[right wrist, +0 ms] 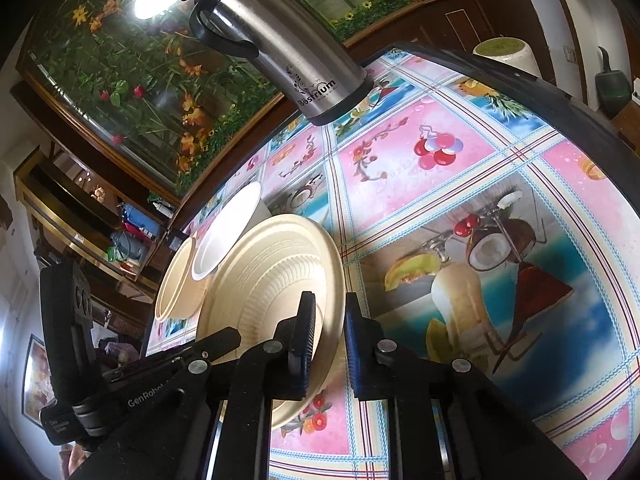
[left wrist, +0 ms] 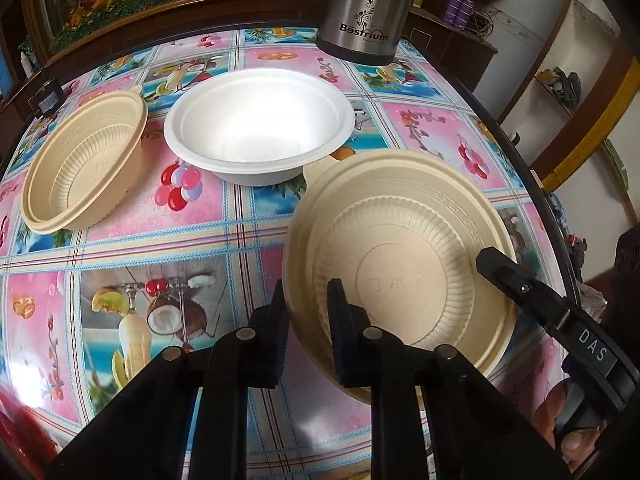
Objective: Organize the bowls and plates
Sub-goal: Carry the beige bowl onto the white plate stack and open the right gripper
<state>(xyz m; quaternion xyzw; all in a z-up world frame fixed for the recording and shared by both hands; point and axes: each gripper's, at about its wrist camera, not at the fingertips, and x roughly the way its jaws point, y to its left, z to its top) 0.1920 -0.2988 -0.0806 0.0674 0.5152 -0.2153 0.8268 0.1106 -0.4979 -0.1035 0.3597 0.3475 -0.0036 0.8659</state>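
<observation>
Left wrist view: we see both grippers, left gripper and right gripper, clamped on the beige bowl's rim, with open tablecloth toward nine o'clock.

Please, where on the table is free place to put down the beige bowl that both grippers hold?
Free cloth lies in front of the white bowl and the other beige bowl, left of the held beige bowl. More lies right of it, below the steel flask. The far row of bowls is crowded.
</observation>
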